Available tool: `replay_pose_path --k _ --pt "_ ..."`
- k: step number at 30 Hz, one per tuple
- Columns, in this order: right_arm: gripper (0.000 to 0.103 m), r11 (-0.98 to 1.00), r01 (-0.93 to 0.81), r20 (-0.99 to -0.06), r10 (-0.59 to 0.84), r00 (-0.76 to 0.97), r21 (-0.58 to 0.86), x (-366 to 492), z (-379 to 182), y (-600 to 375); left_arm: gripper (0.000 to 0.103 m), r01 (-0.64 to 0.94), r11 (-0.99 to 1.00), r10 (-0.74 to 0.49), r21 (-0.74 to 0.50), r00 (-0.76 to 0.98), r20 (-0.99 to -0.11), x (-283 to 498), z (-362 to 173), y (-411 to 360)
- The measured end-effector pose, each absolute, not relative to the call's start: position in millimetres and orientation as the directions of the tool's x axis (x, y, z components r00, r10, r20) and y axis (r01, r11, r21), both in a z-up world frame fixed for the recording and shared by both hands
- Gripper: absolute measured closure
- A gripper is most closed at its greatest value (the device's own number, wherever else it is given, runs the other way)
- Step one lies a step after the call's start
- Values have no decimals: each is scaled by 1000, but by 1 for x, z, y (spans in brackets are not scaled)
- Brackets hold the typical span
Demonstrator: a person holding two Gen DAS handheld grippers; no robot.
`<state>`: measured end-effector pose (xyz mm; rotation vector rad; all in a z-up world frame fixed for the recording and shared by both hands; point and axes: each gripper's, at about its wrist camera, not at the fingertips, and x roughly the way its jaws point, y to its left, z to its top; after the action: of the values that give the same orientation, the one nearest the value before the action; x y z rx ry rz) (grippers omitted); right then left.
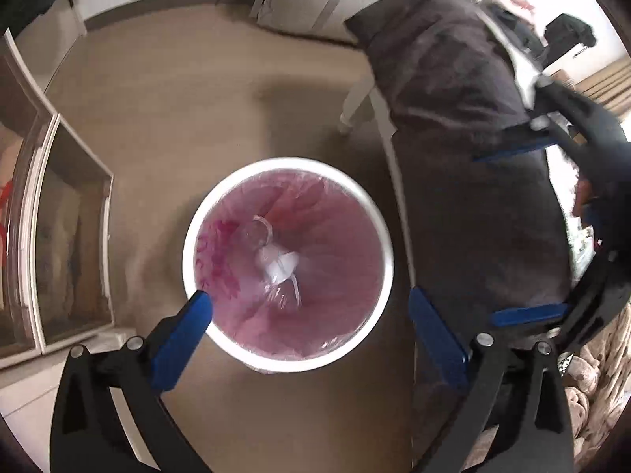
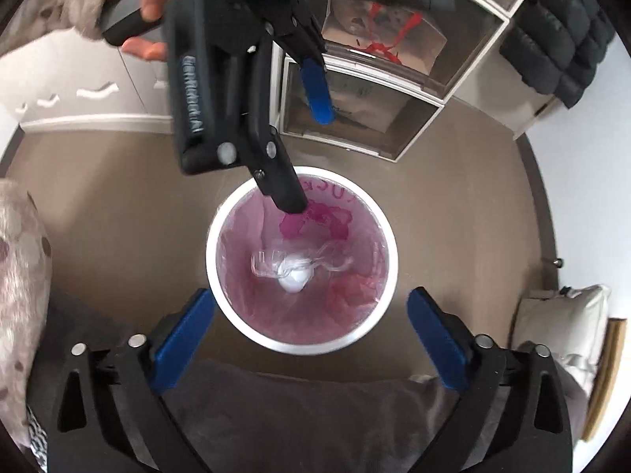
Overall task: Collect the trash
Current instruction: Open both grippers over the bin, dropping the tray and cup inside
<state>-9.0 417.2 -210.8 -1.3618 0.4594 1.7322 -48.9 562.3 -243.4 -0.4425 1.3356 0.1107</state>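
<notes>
Both tools point steeply down over a white bin (image 1: 288, 358) standing on the brown floor (image 1: 177, 98). The bin is lined with a pink bag (image 1: 335, 244) bearing darker pink print on one side.

Left tool (image 1: 311, 315): jaws spread wide, nothing between the blue fingers (image 1: 185, 323). One finger overlaps the bin's near rim in this view; the other sits outside the rim, beside a dark grey garment (image 1: 465, 157).

Right tool (image 2: 311, 315): jaws likewise spread wide and empty. Its blue fingers (image 2: 437, 335) flank the near rim of the bin (image 2: 236, 315) from outside.

Trash (image 2: 294, 272): a white crumpled wad with clear plastic wrap around it lies at the bottom of the bin, roughly centred, clear of both tools. The left wrist view shows the same items (image 1: 278, 264), the clear plastic extending up toward the printed side of the bag.

In the right wrist view the left tool's body crosses the top of the frame, held by a hand (image 2: 150, 12); one of its fingers overlaps the far rim of the bin.

Surroundings: a white shelf unit (image 2: 414, 90) with clear-fronted compartments stands near the bin. A pale cushion (image 2: 552, 327) lies at the floor's edge.
</notes>
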Motion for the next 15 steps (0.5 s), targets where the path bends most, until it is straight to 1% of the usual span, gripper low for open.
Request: replay_pose_path --k 4,15 --pt "7 -554 -799 -915 403 -11 -235 -6 -207 417 5 -304 931 -143 -201 202 -969 -50 -246 559" --pt "7 -520 -815 -898 440 1 -256 -9 -181 408 5 -310 933 -121 -182 206 -971 -57 -224 551"
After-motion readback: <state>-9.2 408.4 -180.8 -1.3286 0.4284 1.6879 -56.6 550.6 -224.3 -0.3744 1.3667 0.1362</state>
